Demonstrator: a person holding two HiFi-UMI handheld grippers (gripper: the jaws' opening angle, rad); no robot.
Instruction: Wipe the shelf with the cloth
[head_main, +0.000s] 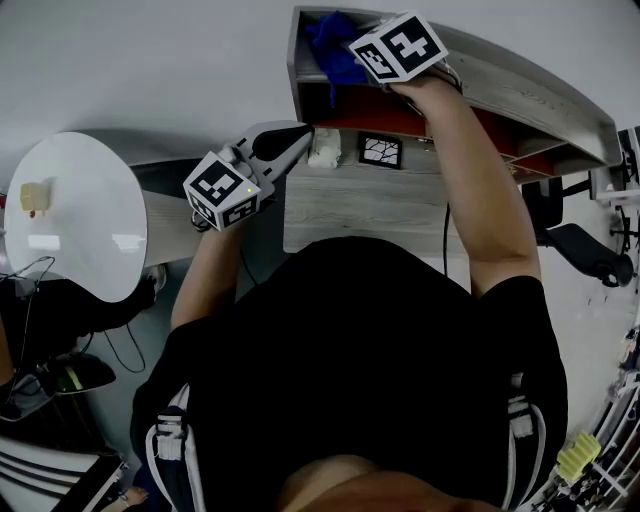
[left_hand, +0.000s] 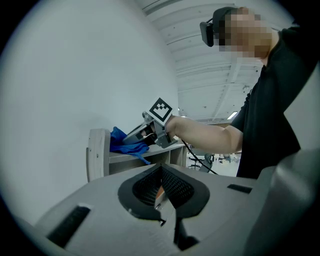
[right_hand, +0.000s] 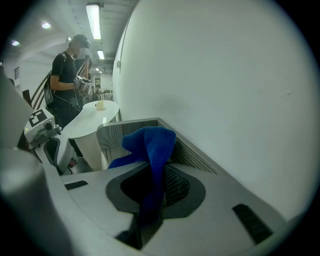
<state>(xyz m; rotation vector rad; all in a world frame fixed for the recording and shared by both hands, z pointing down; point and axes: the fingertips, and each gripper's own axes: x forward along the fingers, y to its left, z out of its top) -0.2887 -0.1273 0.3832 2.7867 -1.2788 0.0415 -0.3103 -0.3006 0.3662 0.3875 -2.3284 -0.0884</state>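
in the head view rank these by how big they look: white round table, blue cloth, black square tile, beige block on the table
1. white round table
2. blue cloth, partly hidden
3. black square tile
4. beige block, close to the tile, so unsure

No legible text, brand or number in any view.

Printed signs only:
- Black-and-white square markers on left cube (head_main: 222, 188) and right cube (head_main: 398, 46). These are patterns with no letters.
- The right cube's marker also shows in the left gripper view (left_hand: 161, 110), and the left cube's in the right gripper view (right_hand: 36, 119).
- Black tile (head_main: 380, 151) on desk (head_main: 350, 215) has a white line pattern that is not text.
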